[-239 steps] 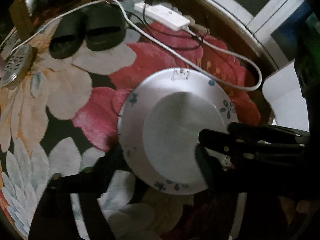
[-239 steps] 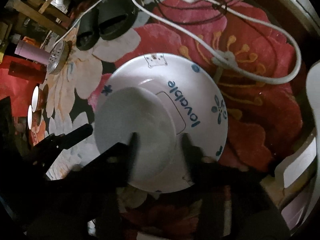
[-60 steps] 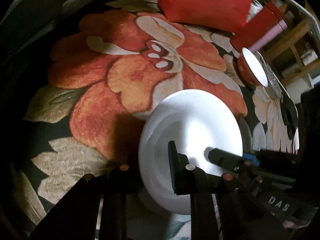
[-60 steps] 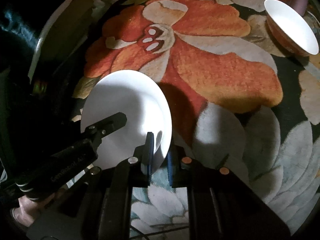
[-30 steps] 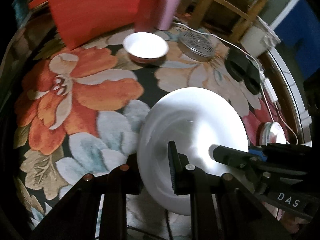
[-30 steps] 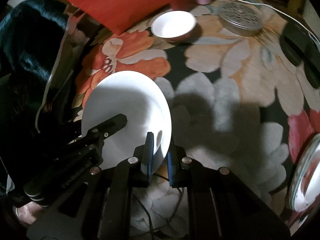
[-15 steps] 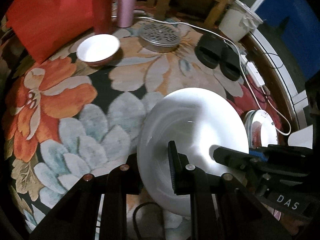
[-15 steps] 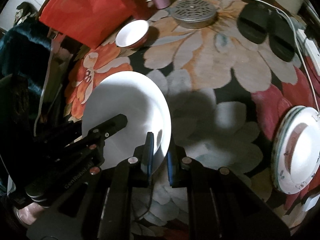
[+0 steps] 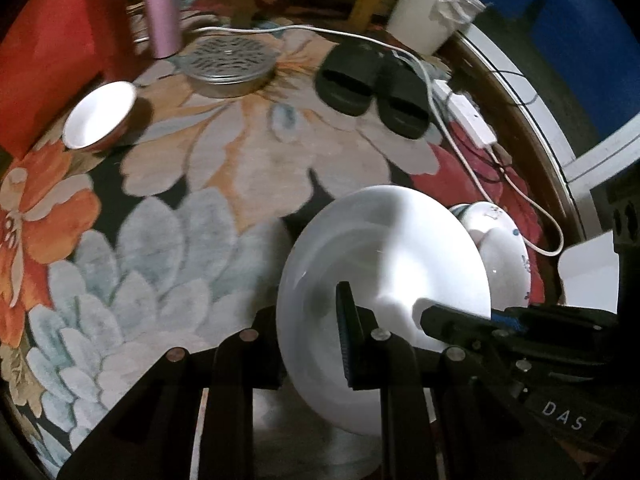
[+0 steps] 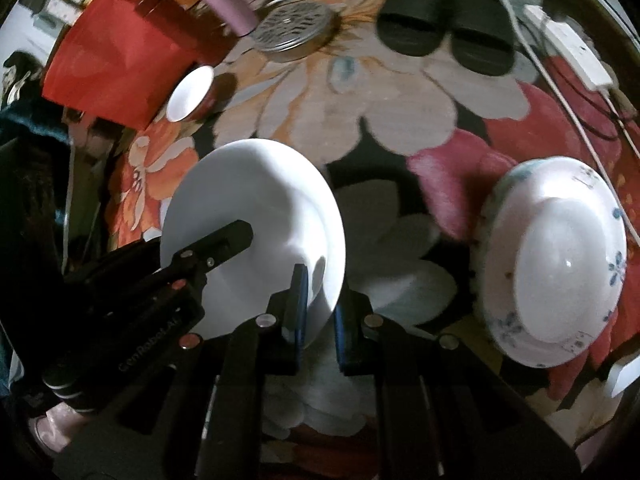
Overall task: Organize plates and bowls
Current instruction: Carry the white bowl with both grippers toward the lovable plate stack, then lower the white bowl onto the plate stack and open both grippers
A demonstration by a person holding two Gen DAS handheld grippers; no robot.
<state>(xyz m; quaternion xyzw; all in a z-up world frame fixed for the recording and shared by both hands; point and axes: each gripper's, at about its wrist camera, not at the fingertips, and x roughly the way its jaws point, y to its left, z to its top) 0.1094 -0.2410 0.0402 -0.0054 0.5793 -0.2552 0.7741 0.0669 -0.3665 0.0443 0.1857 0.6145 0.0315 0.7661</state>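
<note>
Plate, plain white, sits tilted in the air above the flowered rug, carried between our two tools. Our right hand-held gripper has its blue-padded fingers closed on the plate's near rim, one pad on each face. Our left hand-held gripper grips the opposite edge: in the left wrist view one finger lies across the plate's upper face and the other runs behind the rim, so it too is clamped on the plate. In the right wrist view the left tool's black finger reaches onto the plate from the lower left.

On the rug to the right lies a stack of upturned dishes, white with small blue flower marks; in the left wrist view its edge shows just past the plate. A small bowl with a white inside stands upright well apart on the far left, near a red bag. Beyond it are a perforated metal lid, a pink tumbler, a pair of black slippers, and a white power strip with its cable.
</note>
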